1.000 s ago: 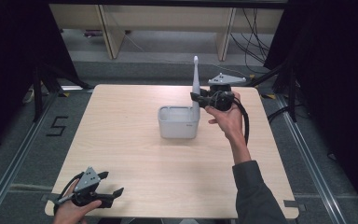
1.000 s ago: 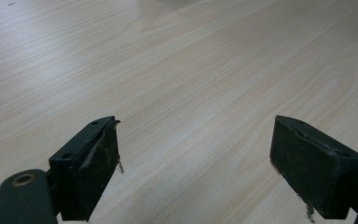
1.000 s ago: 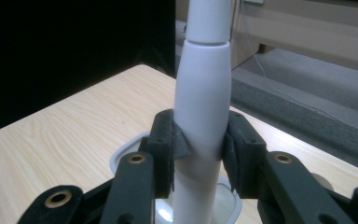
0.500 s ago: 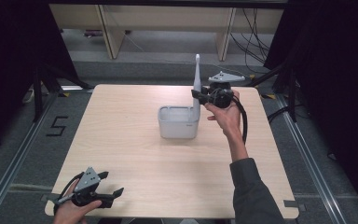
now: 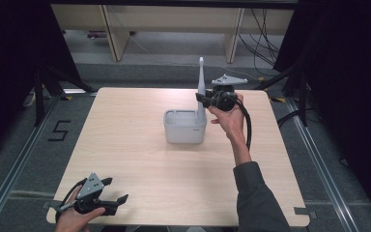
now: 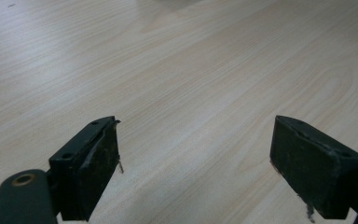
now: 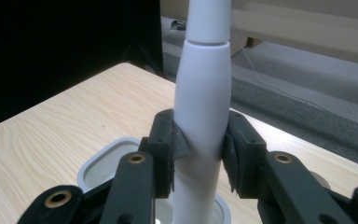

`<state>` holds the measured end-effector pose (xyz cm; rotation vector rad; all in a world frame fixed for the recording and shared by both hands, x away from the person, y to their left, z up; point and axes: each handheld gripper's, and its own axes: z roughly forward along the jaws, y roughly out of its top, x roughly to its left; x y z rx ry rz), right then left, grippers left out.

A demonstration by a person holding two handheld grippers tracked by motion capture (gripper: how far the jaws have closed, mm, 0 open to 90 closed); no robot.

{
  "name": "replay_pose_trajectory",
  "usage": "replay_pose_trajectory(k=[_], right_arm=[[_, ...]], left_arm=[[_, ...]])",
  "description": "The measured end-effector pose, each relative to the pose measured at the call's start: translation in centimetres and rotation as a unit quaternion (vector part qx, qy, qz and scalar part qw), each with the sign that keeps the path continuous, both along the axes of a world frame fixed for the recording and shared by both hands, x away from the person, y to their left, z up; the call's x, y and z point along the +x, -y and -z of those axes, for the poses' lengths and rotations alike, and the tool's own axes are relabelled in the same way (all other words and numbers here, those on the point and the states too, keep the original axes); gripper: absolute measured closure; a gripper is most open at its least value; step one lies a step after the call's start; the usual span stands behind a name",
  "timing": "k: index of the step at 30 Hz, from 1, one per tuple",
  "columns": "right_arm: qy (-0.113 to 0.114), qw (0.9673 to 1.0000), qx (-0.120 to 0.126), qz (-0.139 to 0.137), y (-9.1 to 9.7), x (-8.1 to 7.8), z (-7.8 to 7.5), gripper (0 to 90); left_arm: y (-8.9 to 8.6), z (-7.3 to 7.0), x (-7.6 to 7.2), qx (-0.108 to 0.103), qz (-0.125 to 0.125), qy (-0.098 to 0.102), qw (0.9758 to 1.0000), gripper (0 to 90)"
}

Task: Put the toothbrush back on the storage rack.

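Note:
A tall white tapered handle (image 5: 201,87) stands upright in a light grey rectangular holder (image 5: 185,126) near the table's middle back. My right gripper (image 5: 202,100) is shut on this handle above the holder's right end; in the right gripper view both black pads press the white handle (image 7: 202,107) over the holder's rim (image 7: 91,164). My left gripper (image 5: 116,191) rests at the table's front left corner, held in a hand. Its jaws stand wide apart over bare wood in the left gripper view, one pad (image 6: 97,158) on each side.
The light wooden table (image 5: 125,145) stands on grey floor with metal rails at each side. A wooden bench frame and cables lie beyond the far edge. A black cable loops from the right gripper along the forearm.
The right gripper, with the white handle in it, has shifted slightly toward the holder. The left gripper has not moved.

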<state>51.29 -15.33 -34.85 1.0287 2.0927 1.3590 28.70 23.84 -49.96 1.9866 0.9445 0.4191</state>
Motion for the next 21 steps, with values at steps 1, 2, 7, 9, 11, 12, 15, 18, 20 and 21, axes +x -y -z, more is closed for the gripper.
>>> replay_pose_trajectory(k=[1, 2, 7, 9, 11, 12, 15, 18, 20, 21], right_arm=[[0.000, 1.0000, 0.000, 0.000, 0.0, 0.0, 0.0, 66.6], [-0.006, 1.0000, 0.006, 0.002, 0.0, 0.2, 0.3, 66.6], [-0.006, 1.0000, 0.001, 0.005, -0.1, 0.5, 0.7, 66.6], [-0.012, 0.9999, -0.001, 0.007, -0.3, 0.5, 0.9, 66.6], [-0.007, 1.0000, -0.004, 0.001, -0.3, 0.7, 1.0, 66.6], [-0.009, 0.9999, -0.004, 0.009, -0.4, 0.6, 1.1, 66.6], [-0.014, 0.9998, -0.006, 0.008, -0.4, 0.8, 1.3, 66.6], [-0.017, 0.9997, -0.014, 0.008, -0.3, 1.0, 1.7, 66.6], [-0.023, 0.9995, -0.016, 0.014, -0.4, 1.0, 1.7, 66.5], [-0.023, 0.9995, -0.015, 0.014, -0.4, 1.0, 1.8, 66.5]], left_arm=[[0.0, 0.0, 0.0, 0.000, 0.000, 0.000, 1.0000, 14.8], [0.1, 0.0, 0.0, -0.002, -0.001, -0.001, 1.0000, 14.8], [-0.1, 0.0, 0.1, 0.012, 0.004, -0.002, 0.9999, 14.8], [0.0, 0.0, 0.1, 0.003, 0.003, -0.001, 1.0000, 14.8], [-0.1, 0.0, 0.1, 0.010, 0.004, -0.001, 0.9999, 14.8], [-0.1, 0.0, 0.1, 0.013, 0.005, -0.003, 0.9999, 14.8], [0.1, 0.1, 0.0, -0.007, 0.001, -0.001, 1.0000, 14.8], [0.1, 0.1, 0.0, -0.006, 0.001, -0.003, 1.0000, 14.8], [0.0, 0.0, 0.0, 0.000, 0.000, -0.003, 1.0000, 14.8], [0.0, 0.0, 0.0, -0.001, 0.000, -0.002, 1.0000, 14.8]])
